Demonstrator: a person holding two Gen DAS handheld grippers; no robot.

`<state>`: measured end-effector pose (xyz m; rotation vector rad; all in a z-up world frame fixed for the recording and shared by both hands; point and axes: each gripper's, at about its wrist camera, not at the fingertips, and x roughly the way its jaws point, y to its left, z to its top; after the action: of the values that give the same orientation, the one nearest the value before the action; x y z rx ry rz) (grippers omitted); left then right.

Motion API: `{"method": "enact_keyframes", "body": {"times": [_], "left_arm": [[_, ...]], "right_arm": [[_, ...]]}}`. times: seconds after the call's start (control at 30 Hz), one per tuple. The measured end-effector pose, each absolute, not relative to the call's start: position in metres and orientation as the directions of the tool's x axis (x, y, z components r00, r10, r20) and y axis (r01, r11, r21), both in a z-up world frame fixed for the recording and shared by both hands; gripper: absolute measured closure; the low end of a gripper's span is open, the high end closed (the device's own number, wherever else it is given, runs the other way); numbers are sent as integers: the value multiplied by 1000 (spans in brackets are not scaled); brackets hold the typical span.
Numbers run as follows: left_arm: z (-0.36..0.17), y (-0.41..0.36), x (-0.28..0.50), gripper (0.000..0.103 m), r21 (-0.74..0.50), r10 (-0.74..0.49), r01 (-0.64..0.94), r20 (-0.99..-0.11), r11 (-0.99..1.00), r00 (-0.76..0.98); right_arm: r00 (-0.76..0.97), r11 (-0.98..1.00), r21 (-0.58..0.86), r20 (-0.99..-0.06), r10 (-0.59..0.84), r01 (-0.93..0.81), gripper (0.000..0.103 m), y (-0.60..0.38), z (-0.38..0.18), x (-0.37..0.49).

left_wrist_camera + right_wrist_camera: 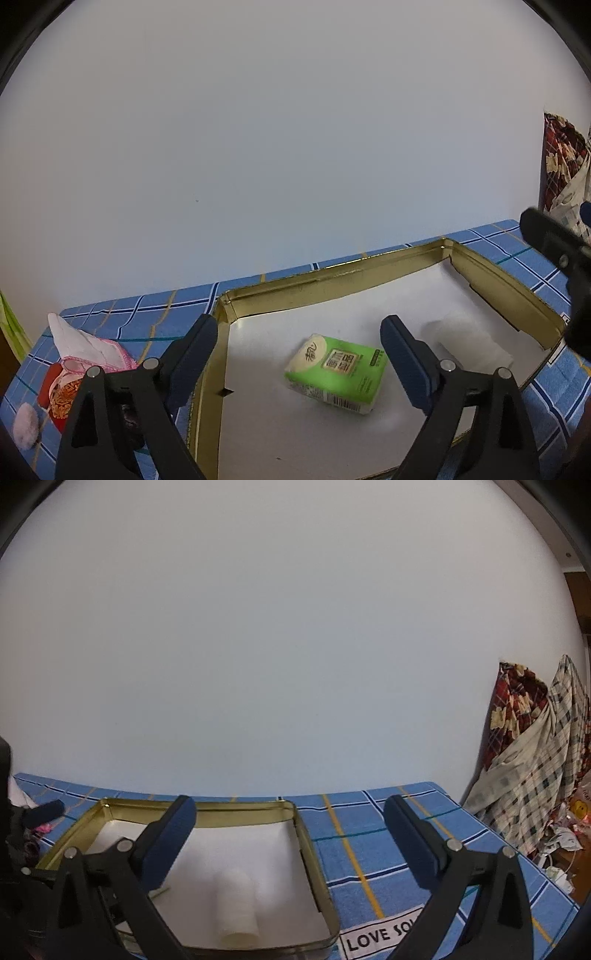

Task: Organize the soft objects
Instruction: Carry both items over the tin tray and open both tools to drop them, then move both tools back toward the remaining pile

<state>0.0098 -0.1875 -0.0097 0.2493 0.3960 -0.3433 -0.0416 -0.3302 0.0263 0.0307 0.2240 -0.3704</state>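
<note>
Soft, even light fills both fisheye views, edges bowing into black corners, with glare on the gold tin's rim (332,275) toward twelve o'clock and a blurred white roll (238,904).

"LOVE SO" on blue checked cloth (380,864), green tissue pack (338,373) print unreadable

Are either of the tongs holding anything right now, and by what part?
No. The left tongs gape over the tissue pack; the right tongs gape over the white roll. Both items lie loose in the tin.
</note>
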Motion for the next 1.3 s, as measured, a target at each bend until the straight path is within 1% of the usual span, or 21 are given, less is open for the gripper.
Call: {"method": "enact_keyframes", "body": {"times": [0.07, 0.17, 0.37, 0.5, 0.63, 1.07, 1.3], "left_arm": [[-10, -185, 8, 11, 160, -275, 366, -412, 917, 869], [-9, -181, 4, 11, 143, -278, 358, -400, 923, 874], [-6, -171, -6, 11, 130, -277, 345, -372, 930, 886], [-6, -164, -14, 11, 135, -266, 334, -366, 933, 892], [-5, -150, -23, 11, 126, -257, 321, -365, 939, 895], [-7, -97, -31, 11, 41, -217, 251, -382, 967, 898], [-8, -76, -29, 11, 38, -186, 218, -394, 975, 900]], "right_arm": [[904, 932, -19, -238, -356, 362, 0, -330, 24, -38], [902, 929, -29, -228, -366, 369, 0, -326, 25, -39], [900, 916, -35, -175, -398, 399, 0, -327, 28, -48], [903, 909, -38, -108, -416, 415, 0, -325, 28, -56], [898, 902, -31, -86, -432, 431, 0, -323, 32, -61], [895, 905, -39, -132, -426, 425, 0, -301, 31, -65], [916, 936, -16, -197, -348, 352, 0, -281, 26, -64]]}}
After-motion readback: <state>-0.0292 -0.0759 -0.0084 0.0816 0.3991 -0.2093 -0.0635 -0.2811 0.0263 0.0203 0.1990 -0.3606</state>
